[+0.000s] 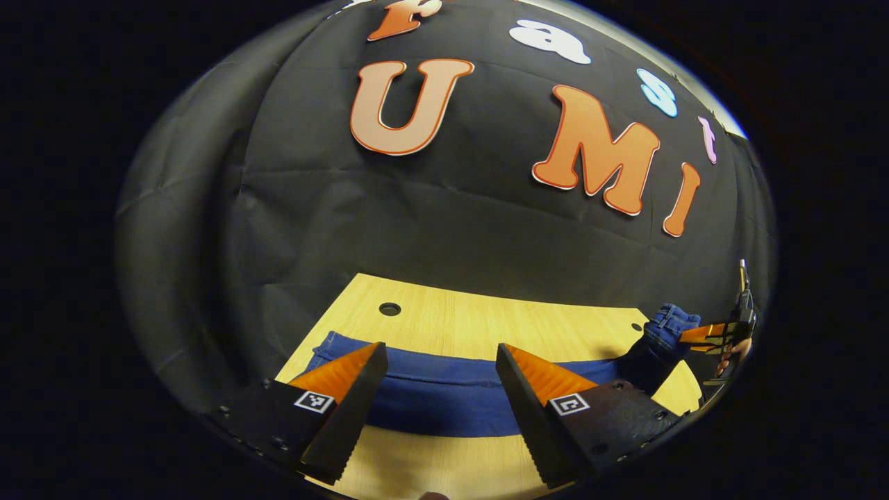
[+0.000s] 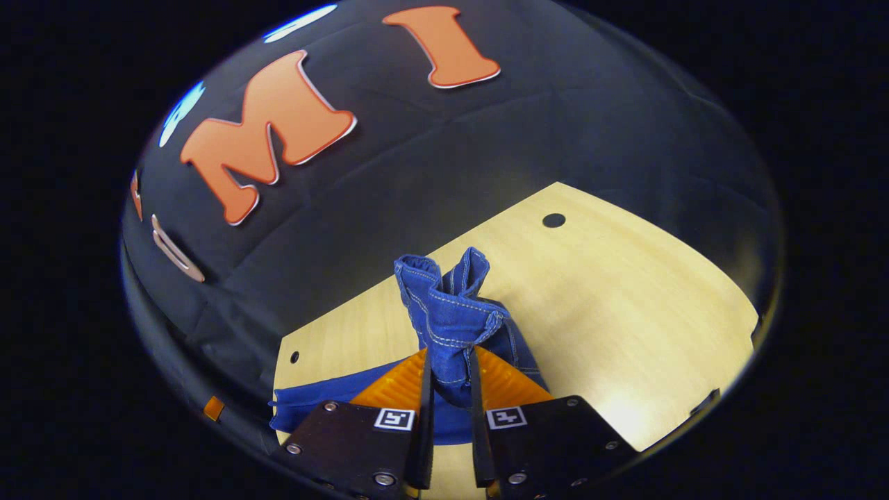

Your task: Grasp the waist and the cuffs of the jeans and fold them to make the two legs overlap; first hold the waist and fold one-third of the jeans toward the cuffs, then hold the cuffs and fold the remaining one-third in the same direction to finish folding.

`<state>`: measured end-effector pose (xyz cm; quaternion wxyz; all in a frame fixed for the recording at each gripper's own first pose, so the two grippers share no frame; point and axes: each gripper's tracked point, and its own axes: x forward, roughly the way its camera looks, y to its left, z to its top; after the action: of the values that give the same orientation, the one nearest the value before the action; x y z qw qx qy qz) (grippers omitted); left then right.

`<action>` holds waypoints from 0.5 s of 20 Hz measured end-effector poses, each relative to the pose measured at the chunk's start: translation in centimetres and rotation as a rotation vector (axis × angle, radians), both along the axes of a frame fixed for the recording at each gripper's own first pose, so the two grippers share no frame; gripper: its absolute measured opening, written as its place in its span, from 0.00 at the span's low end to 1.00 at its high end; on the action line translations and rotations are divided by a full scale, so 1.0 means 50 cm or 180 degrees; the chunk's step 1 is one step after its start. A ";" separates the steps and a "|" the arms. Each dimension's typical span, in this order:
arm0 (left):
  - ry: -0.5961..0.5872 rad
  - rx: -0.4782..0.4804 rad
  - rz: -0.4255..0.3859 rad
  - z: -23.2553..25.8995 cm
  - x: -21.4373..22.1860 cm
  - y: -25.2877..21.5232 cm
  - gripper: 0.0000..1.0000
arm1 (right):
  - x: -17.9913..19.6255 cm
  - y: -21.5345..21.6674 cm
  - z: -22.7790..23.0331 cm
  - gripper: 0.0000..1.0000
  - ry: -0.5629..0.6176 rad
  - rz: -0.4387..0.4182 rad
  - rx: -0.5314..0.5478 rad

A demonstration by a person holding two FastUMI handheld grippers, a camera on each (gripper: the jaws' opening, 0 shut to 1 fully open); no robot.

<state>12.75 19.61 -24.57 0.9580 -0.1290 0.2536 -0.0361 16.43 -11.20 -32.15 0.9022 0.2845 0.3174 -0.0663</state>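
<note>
Wooden table (image 1: 451, 326) is bearing jeans (image 1: 444, 396); right gripper (image 2: 449, 403) is pinching one bunched end, left gripper (image 1: 441, 389) hovering spread; folding looks barely begun.

Both views low, sharing table (image 1: 444, 323) and jeans (image 1: 444, 396)

Deep blue jeans (image 2: 451, 316) with pale contrast stitching along the seams; light wood-grain table (image 2: 625, 305) with small dark round holes; black-and-white square markers (image 1: 314, 401) on the gripper bodies; black wrinkly backdrop cloth (image 1: 312, 208).
</note>
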 end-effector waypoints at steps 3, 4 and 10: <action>0.0019 -0.0029 0.0080 -0.010 -0.009 0.034 0.97 | -0.001 0.065 -0.020 0.23 0.0017 0.0162 -0.0193; 0.0022 -0.0041 0.0101 -0.011 -0.011 0.045 0.96 | 0.004 0.092 -0.023 0.24 0.0034 0.0178 -0.0167; 0.0127 -0.0125 0.0248 -0.048 -0.028 0.110 0.97 | 0.034 0.206 -0.084 0.24 0.0178 0.0234 -0.0193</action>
<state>11.37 25.12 -26.98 0.9507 -0.1583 0.2667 -0.0011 18.11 -0.89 -36.35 0.9030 0.2432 0.3505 -0.0506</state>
